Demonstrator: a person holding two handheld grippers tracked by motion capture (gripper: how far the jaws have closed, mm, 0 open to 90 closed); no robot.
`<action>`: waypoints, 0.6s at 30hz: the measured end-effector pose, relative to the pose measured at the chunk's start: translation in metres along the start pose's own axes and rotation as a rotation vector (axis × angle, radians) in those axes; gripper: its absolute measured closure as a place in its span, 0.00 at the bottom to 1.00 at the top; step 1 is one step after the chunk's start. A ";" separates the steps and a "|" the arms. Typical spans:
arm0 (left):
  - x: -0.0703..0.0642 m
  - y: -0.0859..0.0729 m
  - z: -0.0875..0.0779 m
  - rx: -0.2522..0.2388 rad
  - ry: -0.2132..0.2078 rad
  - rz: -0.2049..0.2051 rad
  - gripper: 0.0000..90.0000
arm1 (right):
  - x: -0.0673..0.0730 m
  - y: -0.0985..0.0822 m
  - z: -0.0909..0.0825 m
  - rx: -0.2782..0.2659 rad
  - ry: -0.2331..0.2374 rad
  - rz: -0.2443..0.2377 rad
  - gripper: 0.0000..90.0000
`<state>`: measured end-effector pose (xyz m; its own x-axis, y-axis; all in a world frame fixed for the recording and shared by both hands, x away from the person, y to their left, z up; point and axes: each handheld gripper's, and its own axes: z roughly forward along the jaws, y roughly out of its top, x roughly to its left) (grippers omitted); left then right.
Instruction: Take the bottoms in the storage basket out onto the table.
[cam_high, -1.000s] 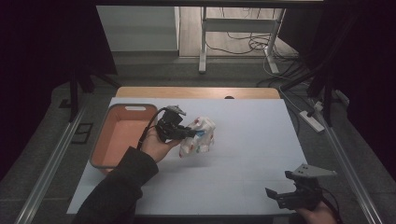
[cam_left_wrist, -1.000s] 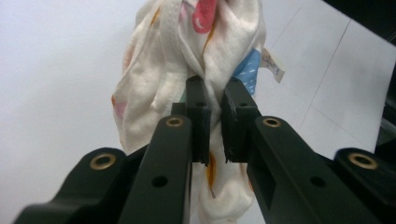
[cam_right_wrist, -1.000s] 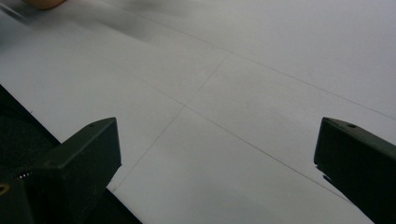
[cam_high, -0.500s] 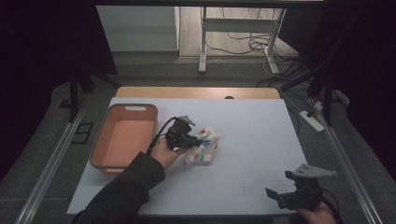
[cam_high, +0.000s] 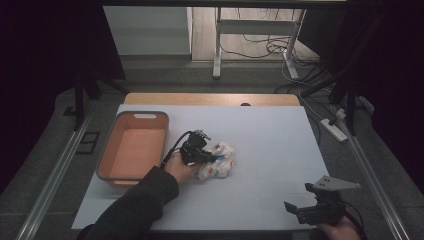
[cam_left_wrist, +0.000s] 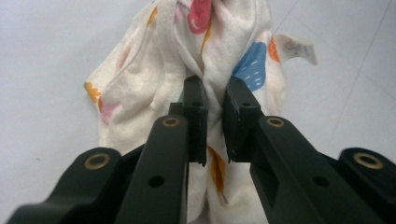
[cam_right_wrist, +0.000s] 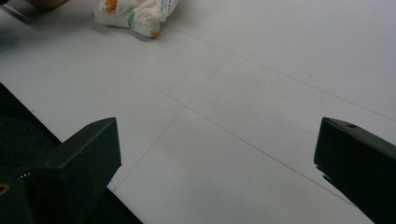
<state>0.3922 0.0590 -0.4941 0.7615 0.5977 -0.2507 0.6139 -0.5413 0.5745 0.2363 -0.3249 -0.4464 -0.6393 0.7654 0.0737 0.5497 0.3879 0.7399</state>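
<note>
A crumpled white cloth (cam_high: 217, 161) with coloured prints lies on the pale table, right of the orange bin. My left gripper (cam_high: 207, 156) is shut on a fold of it; in the left gripper view the two black pads (cam_left_wrist: 196, 116) pinch the cloth (cam_left_wrist: 173, 70) between them, and a small label sticks out at its right side. My right gripper (cam_high: 295, 209) stands open near the table's front right edge with nothing between its jaws. The right gripper view has the cloth (cam_right_wrist: 133, 11) far off at the top left.
An orange bin (cam_high: 106, 165) with a grey rim stands at the table's left side. The pale table surface (cam_high: 270, 145) stretches between the cloth and my right gripper. A metal stand and cables are on the floor beyond the table.
My left gripper has come down and slightly rightward with the cloth, which now rests bunched on the table. The right gripper has not moved.
</note>
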 end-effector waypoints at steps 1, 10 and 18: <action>0.000 -0.001 0.002 0.002 0.000 -0.002 0.88 | 0.000 0.000 0.000 0.000 0.000 0.000 0.01; -0.003 -0.007 0.021 0.057 0.041 0.062 0.86 | 0.000 0.000 0.000 -0.002 0.002 -0.004 0.01; -0.006 -0.008 0.025 0.067 0.061 0.088 0.86 | 0.000 0.000 0.000 -0.001 0.004 -0.005 0.01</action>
<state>0.3881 0.0451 -0.5163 0.8000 0.5804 -0.1524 0.5596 -0.6300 0.5385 0.2361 -0.3248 -0.4464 -0.6441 0.7615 0.0724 0.5457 0.3911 0.7411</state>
